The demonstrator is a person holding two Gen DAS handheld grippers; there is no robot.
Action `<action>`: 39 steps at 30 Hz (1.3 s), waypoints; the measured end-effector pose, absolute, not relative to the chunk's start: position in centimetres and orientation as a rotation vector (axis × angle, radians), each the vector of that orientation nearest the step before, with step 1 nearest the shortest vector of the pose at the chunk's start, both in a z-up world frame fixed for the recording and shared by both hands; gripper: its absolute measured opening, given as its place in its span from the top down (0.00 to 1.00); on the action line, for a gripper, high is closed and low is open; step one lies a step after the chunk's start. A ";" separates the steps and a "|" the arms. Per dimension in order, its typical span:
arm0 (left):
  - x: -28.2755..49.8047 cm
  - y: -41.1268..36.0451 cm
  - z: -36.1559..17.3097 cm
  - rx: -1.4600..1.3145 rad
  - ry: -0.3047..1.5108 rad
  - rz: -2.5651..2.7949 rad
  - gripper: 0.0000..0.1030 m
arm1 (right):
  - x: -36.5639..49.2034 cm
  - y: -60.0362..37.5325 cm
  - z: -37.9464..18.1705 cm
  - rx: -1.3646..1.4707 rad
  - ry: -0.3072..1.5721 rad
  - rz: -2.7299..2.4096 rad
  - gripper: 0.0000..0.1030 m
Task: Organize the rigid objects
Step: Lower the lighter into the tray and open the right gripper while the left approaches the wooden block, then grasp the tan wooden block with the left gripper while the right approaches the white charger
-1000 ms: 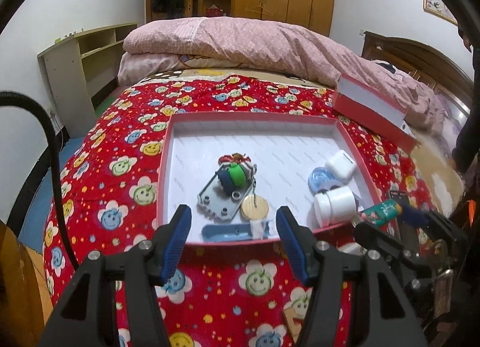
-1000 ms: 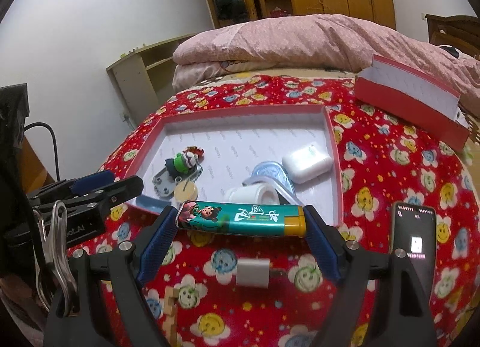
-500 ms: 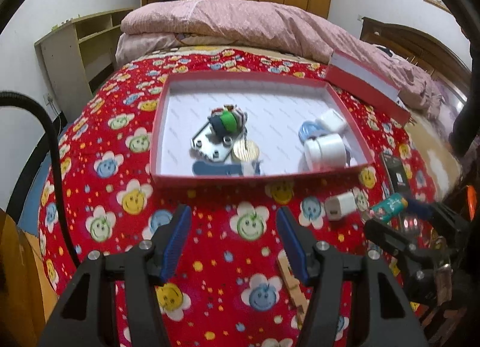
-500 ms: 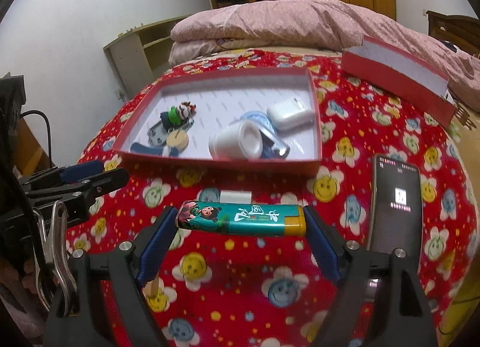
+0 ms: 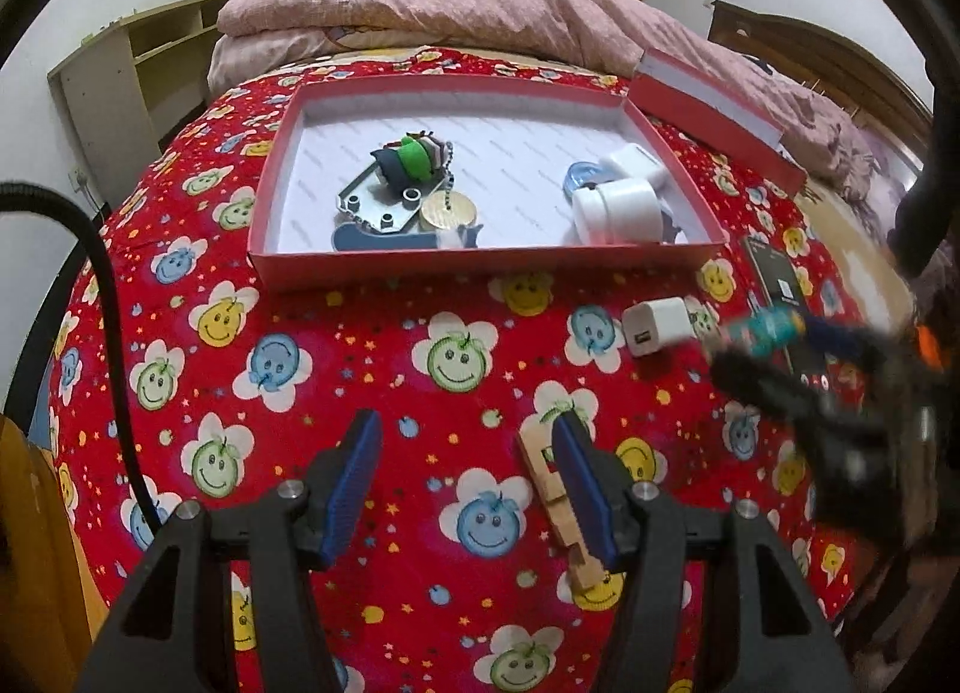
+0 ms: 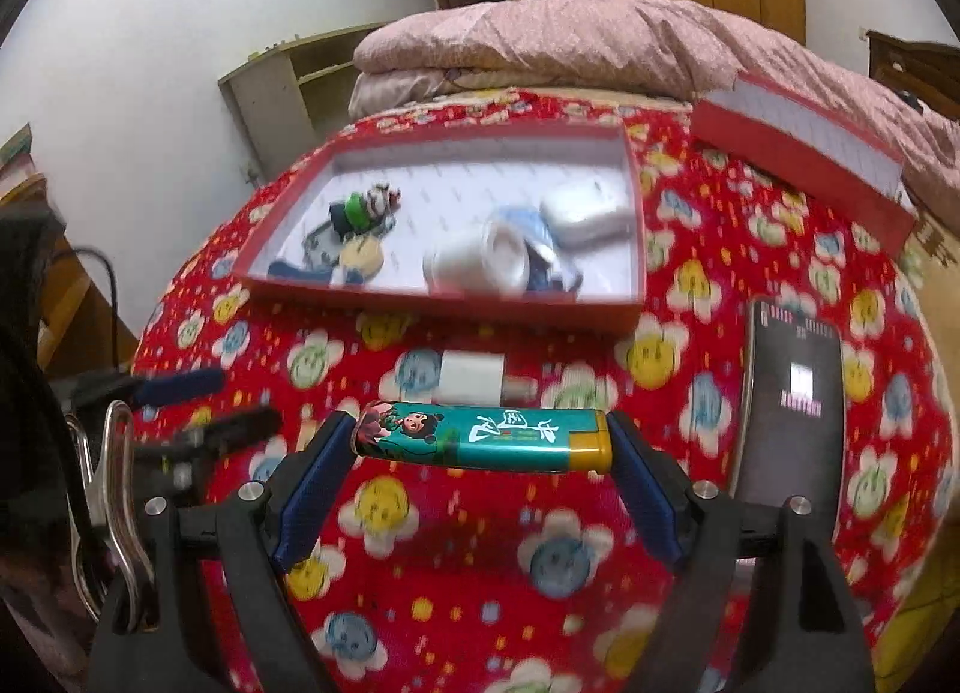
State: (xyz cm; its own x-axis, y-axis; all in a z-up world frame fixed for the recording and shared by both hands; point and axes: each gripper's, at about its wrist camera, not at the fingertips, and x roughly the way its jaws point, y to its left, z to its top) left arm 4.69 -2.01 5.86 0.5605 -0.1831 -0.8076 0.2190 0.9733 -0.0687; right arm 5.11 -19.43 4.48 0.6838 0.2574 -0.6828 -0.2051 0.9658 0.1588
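My right gripper (image 6: 483, 447) is clamped end to end on the light, stiff, slick lighter (image 6: 480, 437), held at six o'clock from the red box (image 6: 444, 297), while my empty left gripper (image 5: 465, 462) gapes beside the wooden clothespin (image 5: 555, 498), best pinched across its flat sides.

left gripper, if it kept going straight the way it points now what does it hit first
Most likely the red smiley-print bedspread. The left gripper is open and angled down at bare cloth; the wooden clothespin lies by its right finger, not squarely between them. Depth is hard to judge, so it might clip the pin.
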 end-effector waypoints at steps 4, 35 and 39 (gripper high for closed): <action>4.7 -1.8 5.5 0.020 0.956 -0.237 0.40 | 7.4 -18.8 5.5 0.056 0.755 0.276 0.18; 4.2 -1.6 5.1 0.002 0.948 -0.247 0.40 | 10.8 -20.1 6.6 0.103 0.749 0.336 0.08; 3.7 -1.8 5.2 0.016 0.943 -0.250 0.40 | 8.7 -20.5 6.3 0.069 0.768 0.348 0.08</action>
State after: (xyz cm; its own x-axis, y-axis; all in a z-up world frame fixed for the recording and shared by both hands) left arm 3.66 -1.81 5.21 0.5604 -0.2053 -0.8023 0.2194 0.9710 -0.0952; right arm 8.67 -20.50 6.26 0.6654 0.3330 -0.6681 -0.2829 0.9407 0.1872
